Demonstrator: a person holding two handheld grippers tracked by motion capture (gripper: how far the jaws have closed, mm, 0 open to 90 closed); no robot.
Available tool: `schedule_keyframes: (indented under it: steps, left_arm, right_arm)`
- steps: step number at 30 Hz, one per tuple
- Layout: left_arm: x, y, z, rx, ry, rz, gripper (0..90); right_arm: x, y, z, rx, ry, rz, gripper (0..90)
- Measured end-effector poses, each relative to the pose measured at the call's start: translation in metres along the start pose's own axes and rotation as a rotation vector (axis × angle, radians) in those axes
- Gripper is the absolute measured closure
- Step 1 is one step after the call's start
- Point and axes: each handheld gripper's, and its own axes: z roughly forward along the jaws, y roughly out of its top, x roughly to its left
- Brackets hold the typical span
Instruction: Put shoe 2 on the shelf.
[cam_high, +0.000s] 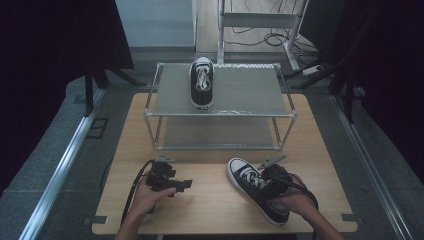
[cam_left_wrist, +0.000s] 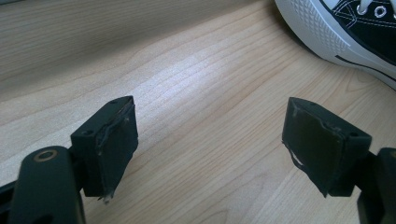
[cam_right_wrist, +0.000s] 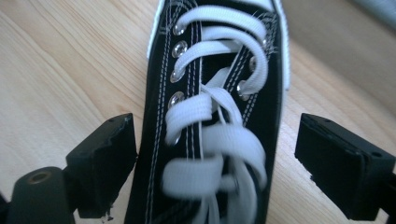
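Note:
A black canvas sneaker with white laces and a white sole (cam_high: 248, 181) (cam_right_wrist: 219, 84) lies on the wooden table (cam_high: 210, 210), toe toward the rack. My right gripper (cam_high: 263, 190) (cam_right_wrist: 217, 154) is open astride its laced middle. One jaw sits right by the shoe's side, and the other stands clear with bare wood showing between. A matching sneaker (cam_high: 202, 82) stands on the top shelf of the metal rack (cam_high: 250, 92). My left gripper (cam_high: 186, 185) (cam_left_wrist: 210, 144) rests low over the table to the left of the near shoe (cam_left_wrist: 355, 28), open, with nothing between its pads.
The two-tier rack takes up the back half of the table; its lower shelf (cam_high: 220, 132) holds nothing. Bare wood lies between the two grippers. Beyond the table are a grey floor, table legs and cables (cam_high: 270, 37).

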Motion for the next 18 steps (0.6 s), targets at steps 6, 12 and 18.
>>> schedule_keyframes:
  steps: [6, 12, 18]
  left_arm:
    - [0.001, 0.0, -0.001, -0.005, 0.0, -0.002, 18.8]
    - [0.001, -0.001, 0.001, -0.001, -0.001, -0.006, 18.8]
    - [0.001, -0.001, 0.0, 0.0, -0.005, -0.006, 18.8]
  right_arm:
    - [0.002, 0.004, 0.022, 0.091, -0.012, -0.016, 7.1]
    - [0.004, 0.006, 0.034, 0.159, -0.041, -0.015, 6.6]
    - [0.001, 0.006, 0.031, 0.15, -0.018, -0.004, 10.0]
